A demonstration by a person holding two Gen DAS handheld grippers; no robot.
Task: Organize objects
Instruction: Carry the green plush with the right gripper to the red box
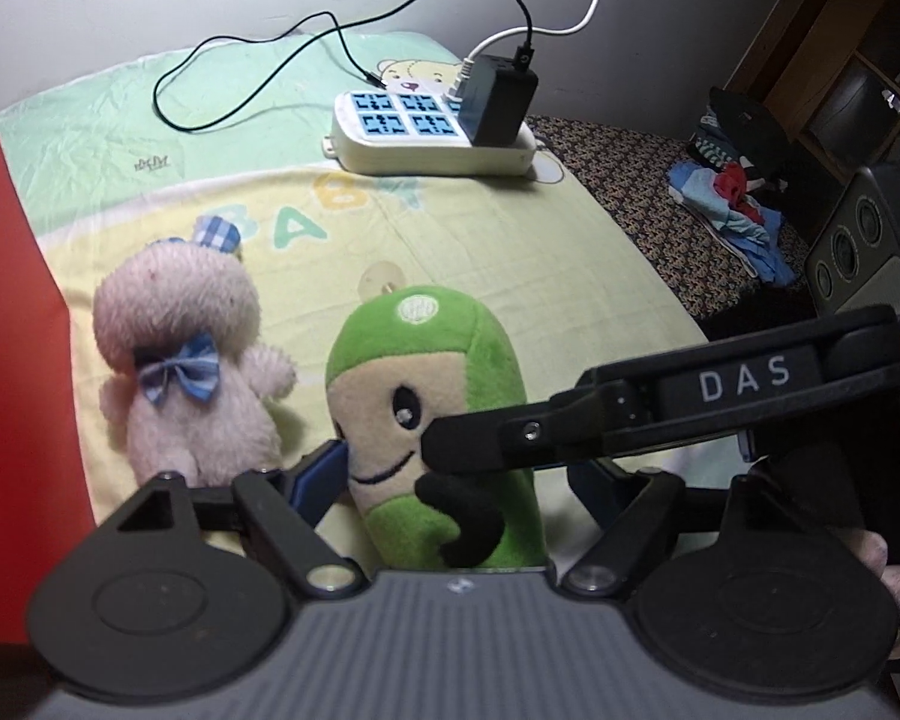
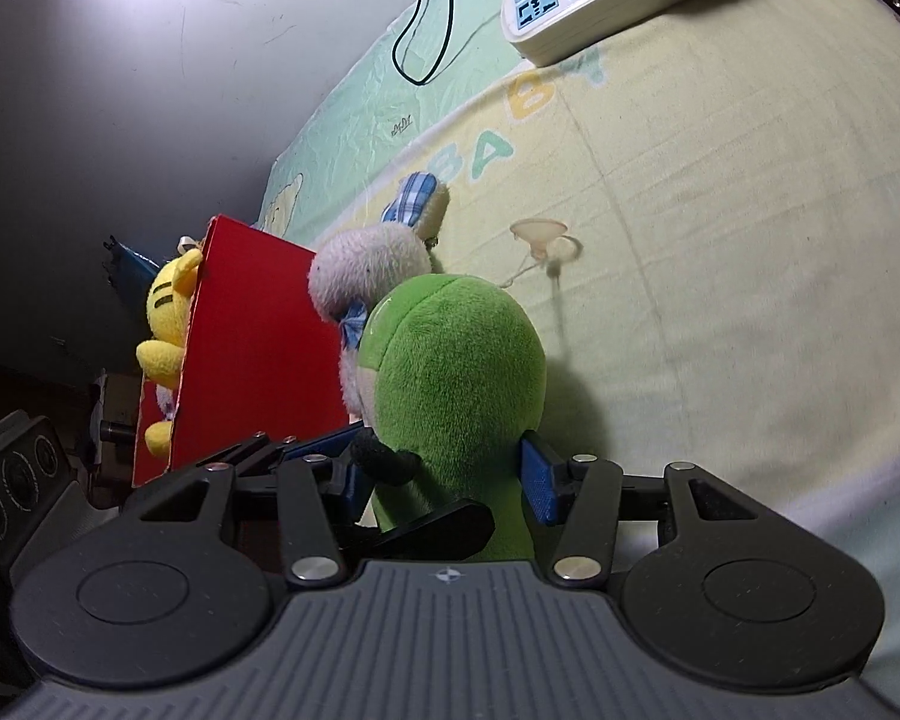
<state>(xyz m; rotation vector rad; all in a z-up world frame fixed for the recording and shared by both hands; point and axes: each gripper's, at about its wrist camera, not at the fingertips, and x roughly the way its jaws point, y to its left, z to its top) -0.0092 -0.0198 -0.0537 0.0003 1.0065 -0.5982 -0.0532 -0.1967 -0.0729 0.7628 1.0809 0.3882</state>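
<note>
I see green plush (image 1: pixel 438 420) upright on baby-print blanket (image 1: pixel 510 252), pinched between left gripper (image 1: pixel 450 480) pads. Right gripper (image 1: pixel 444 450) finger crosses plush face from right. Pink plush (image 1: pixel 186 372) just left of green one, near red box (image 1: pixel 12 360). Power strip (image 1: pixel 432 138) with black adapter farther back.

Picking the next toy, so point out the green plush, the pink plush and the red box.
green plush (image 2: pixel 456 372): right wrist view, back of its head.
pink plush (image 1: pixel 177 324): left wrist view, fuzzy head.
red box (image 2: pixel 258 348): right wrist view, side wall.
</note>
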